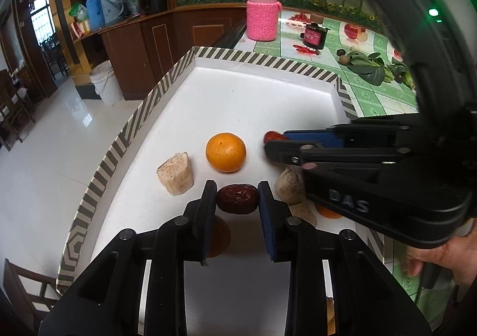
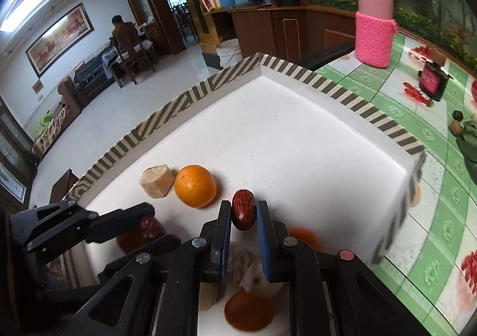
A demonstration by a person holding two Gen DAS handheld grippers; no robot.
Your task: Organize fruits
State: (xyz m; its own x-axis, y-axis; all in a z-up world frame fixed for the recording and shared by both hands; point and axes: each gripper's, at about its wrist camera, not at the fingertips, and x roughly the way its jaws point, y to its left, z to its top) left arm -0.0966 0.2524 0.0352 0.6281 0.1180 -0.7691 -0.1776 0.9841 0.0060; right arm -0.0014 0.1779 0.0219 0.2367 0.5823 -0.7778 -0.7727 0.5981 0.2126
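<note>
Fruits spread over a white tray with a striped rim (image 1: 125, 133), both grippers angled steeply down over it. Left gripper (image 1: 237, 197) narrowed onto a dark red date (image 1: 237, 198), the wrinkled fruit pinched crosswise between the black finger and the blue pad (image 1: 266, 217). Just beyond those fingertips, a whole orange (image 1: 226, 152); beyond and to the left of them, a pale cut chunk (image 1: 176, 173) standing on the tray floor. To the right of the fingers, another pale chunk (image 1: 290, 185), partly hidden under the other tool. Right gripper (image 2: 244, 214) reaching in from the right side of the left wrist view, held by a hand (image 1: 447, 249) low at that edge, its body tilted so the fingers run almost level across the picture. Pinched tight on a second date (image 2: 244, 214), this one gripped upright between the blue pads (image 2: 263, 234), tip poking out past the fingertips. From the right wrist view: ahead and left of these fingers, the same orange touching or just beside the pale chunk; below and behind the fingers, blurred orange pieces (image 2: 249, 310) and a pale piece. Beside the tray on the green-checked tablecloth (image 2: 432, 163), a pink knit-sleeved jar (image 2: 374, 38) well beyond either gripper.
</note>
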